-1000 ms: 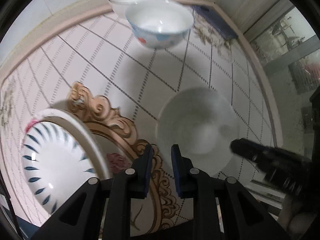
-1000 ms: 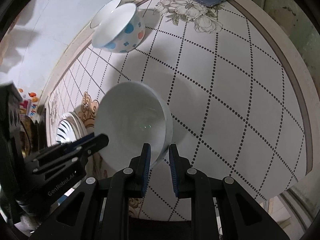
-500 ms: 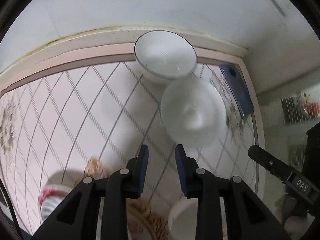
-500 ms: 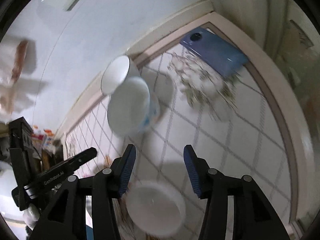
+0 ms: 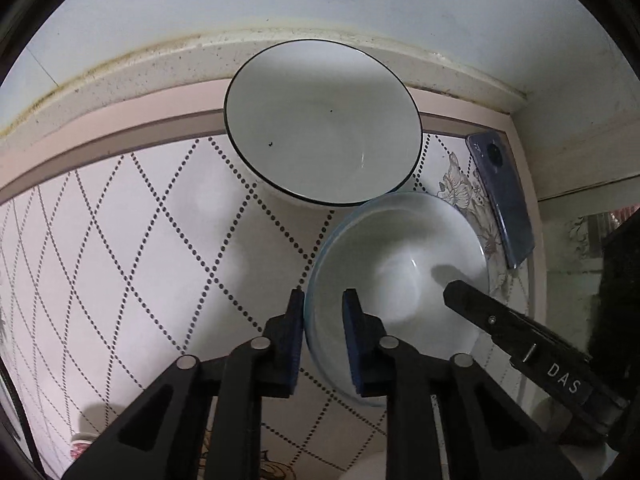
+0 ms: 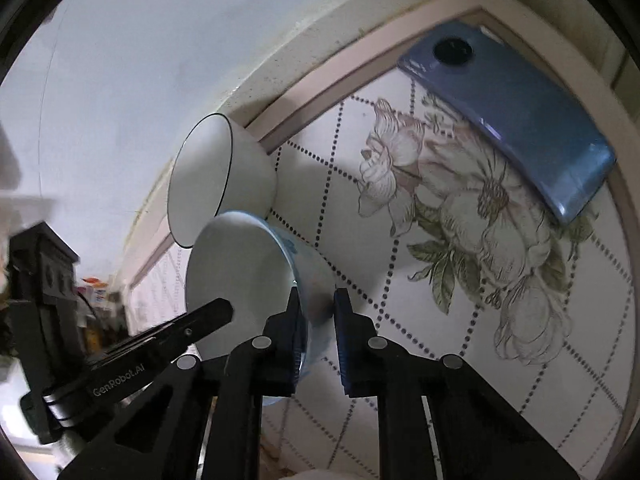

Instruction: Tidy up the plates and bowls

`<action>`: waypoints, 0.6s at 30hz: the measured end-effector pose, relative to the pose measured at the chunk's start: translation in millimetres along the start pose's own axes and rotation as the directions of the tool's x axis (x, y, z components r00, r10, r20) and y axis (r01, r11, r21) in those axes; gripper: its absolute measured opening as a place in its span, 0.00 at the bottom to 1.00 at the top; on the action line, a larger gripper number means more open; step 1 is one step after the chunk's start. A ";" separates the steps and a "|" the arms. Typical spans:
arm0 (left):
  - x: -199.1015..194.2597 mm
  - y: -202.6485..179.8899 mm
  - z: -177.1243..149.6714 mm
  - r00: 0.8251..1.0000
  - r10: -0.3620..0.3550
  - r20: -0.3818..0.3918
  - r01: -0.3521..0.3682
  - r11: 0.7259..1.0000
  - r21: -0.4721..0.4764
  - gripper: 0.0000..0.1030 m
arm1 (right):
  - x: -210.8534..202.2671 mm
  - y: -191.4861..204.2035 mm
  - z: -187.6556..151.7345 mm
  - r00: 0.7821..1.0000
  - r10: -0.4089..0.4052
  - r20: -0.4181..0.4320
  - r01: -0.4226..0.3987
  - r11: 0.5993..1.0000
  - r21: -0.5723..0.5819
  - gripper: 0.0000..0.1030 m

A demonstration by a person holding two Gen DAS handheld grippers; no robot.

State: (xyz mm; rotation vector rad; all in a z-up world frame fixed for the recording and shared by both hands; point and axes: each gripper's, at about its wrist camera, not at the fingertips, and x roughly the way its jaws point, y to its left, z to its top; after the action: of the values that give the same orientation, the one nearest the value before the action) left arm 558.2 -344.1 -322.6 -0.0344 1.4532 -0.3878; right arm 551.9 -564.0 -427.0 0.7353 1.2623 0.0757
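Note:
A white bowl with blue outside (image 5: 400, 276) stands on the patterned table, touching a black-rimmed white bowl (image 5: 320, 128) behind it by the wall. My left gripper (image 5: 323, 312) straddles the near-left rim of the blue bowl, one finger inside and one outside, with a gap left to the rim. My right gripper (image 6: 316, 312) straddles the same bowl (image 6: 240, 280) at its right rim, jaws close around the wall; the black-rimmed bowl (image 6: 216, 176) shows behind it. Each gripper shows in the other's view.
A blue phone (image 6: 512, 116) lies at the table's far right corner, also in the left wrist view (image 5: 500, 200). The wall and a raised ledge (image 5: 120, 80) run just behind the bowls. A gold-rimmed plate edge (image 5: 240, 468) lies under the left gripper.
Both grippers moved forward from the plain white bowl to the far bowls and now sit over the blue bowl's rim on either side. The right gripper, open half a second ago, has narrowed.

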 end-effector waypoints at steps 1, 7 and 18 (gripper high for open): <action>-1.0 1.2 -0.5 1.000 0.003 0.006 -0.003 1.000 0.002 0.15 | 1.0 3.8 -0.5 1.000 -0.015 0.005 0.015 1.000 -0.015 0.15; -18.3 -0.1 -7.6 0.999 0.019 0.046 -0.021 0.999 0.034 0.15 | -3.9 14.3 -5.9 1.000 -0.022 0.009 0.022 0.999 -0.046 0.15; -78.7 -14.3 -58.2 0.997 -0.040 0.069 0.034 0.996 0.088 0.15 | -66.9 27.6 -52.5 0.999 -0.002 0.041 0.005 0.997 -0.073 0.15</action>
State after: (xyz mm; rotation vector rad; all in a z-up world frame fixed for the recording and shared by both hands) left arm 493.1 -323.5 -251.0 -0.0056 1.3663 -0.4752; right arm 492.6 -547.9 -362.1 0.6684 1.2156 0.1037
